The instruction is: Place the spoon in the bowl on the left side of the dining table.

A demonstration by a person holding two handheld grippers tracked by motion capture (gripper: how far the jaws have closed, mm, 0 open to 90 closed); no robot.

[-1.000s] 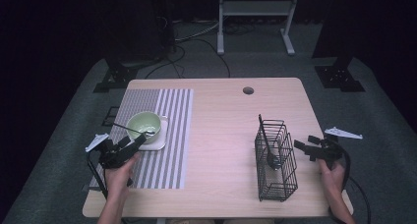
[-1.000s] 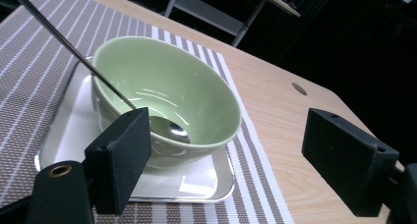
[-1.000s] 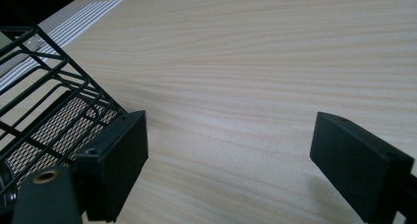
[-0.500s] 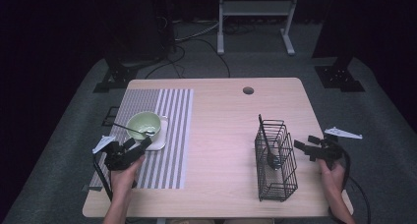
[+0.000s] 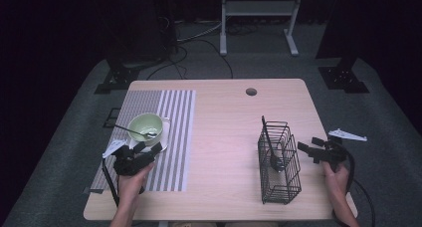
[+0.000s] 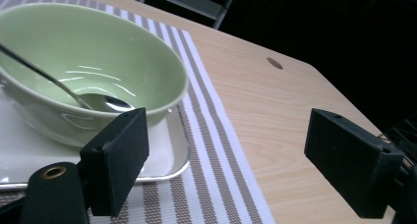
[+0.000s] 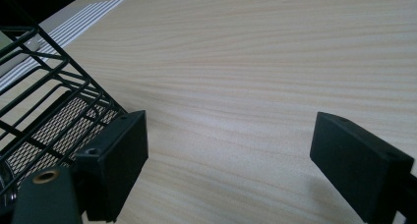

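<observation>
A pale green bowl [image 5: 146,126] with a metal spoon [image 5: 133,132] in it stands on a small white tray [image 5: 164,141] on the striped placemat [image 5: 171,137]. My left gripper [image 5: 148,148] is open just in front of the tray, with nothing between its jaws. In the left gripper view the bowl [image 6: 93,57] and spoon [image 6: 105,102] sit to the left of the open left gripper [image 6: 231,165]. My right gripper [image 5: 308,144] is open beside the right wall of a black wire basket [image 5: 277,160]. The basket [image 7: 44,101] lies left of the open right gripper [image 7: 236,165].
A black utensil [image 5: 271,147] stands in the basket. The wooden table [image 5: 224,117] has a cable hole [image 5: 251,91] at the back. A white paper shape [image 5: 347,135] lies at the table's right edge, behind my right gripper.
My left gripper has drawn back a little from the bowl toward the table's near edge. The right gripper has stayed where it was.
</observation>
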